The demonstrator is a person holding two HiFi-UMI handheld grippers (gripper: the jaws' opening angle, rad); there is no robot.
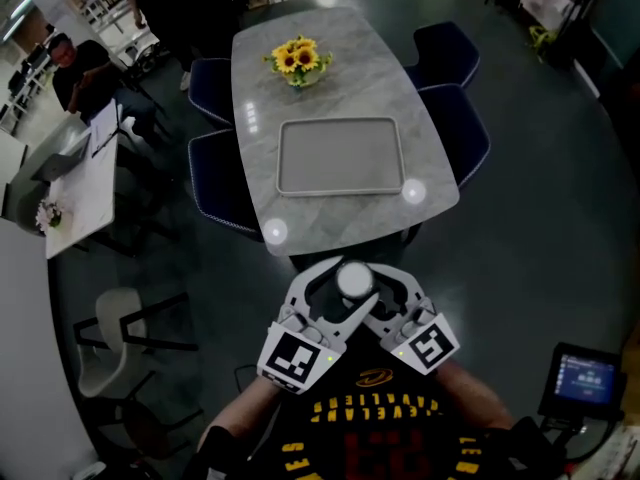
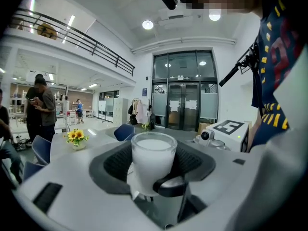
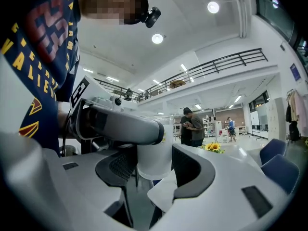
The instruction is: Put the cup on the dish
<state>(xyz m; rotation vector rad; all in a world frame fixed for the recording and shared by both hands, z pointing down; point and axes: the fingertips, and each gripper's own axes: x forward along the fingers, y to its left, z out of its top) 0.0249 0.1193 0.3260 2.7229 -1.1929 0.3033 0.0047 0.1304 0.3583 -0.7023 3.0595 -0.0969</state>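
A white frosted cup (image 1: 354, 280) hangs in the air in front of the person's chest, short of the table's near edge. My left gripper (image 1: 335, 293) comes in from the lower left and is shut on the cup (image 2: 153, 160), which stands upright between its dark pads. From the lower right, my right gripper (image 1: 372, 290) closes crosswise on the same cup (image 3: 154, 153); one of its fingertips (image 2: 171, 186) lies against the cup's front. The grey rectangular dish (image 1: 340, 156) lies on the marble table (image 1: 420, 148) ahead, with nothing on it.
A vase of sunflowers (image 1: 298, 60) stands on the table beyond the dish. Dark blue chairs (image 1: 455, 128) flank both long sides. People stand and sit at the far left (image 1: 80, 68). A small screen (image 1: 582, 378) is at the lower right.
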